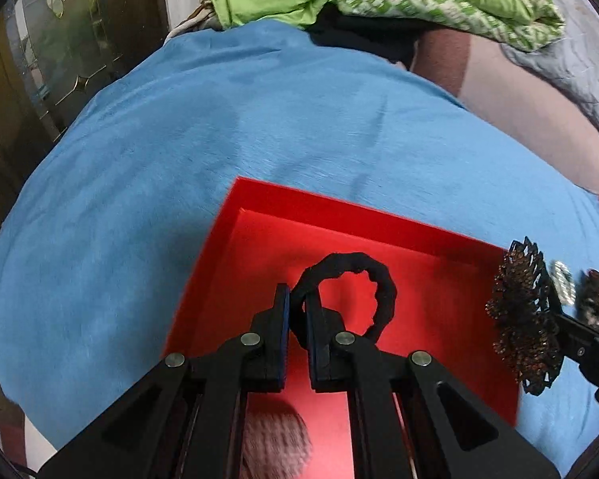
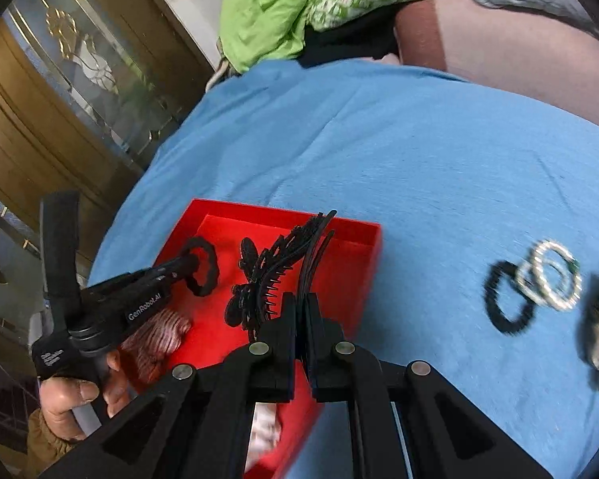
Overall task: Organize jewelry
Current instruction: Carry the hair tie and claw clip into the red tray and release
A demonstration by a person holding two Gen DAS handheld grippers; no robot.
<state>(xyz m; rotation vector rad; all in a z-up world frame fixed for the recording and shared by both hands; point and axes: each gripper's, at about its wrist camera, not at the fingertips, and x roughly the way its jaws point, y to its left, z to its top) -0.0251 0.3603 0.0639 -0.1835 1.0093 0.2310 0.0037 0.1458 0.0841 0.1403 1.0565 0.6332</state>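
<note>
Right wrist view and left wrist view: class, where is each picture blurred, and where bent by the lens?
Right wrist view: rings on the blue cloth smear; the door frame bows. Left wrist view: the hair clip smears; the red box stays fairly crisp; dark corners.

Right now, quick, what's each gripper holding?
Left gripper: closed on the black hair tie, over the red box.
Right gripper: closed on the black hair clip.

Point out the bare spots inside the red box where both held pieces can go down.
The red box has bare floor along its far wall. The near corner is crowded by a striped cloth item. The left gripper holds a black scrunchie, the right gripper a black hair claw.
</note>
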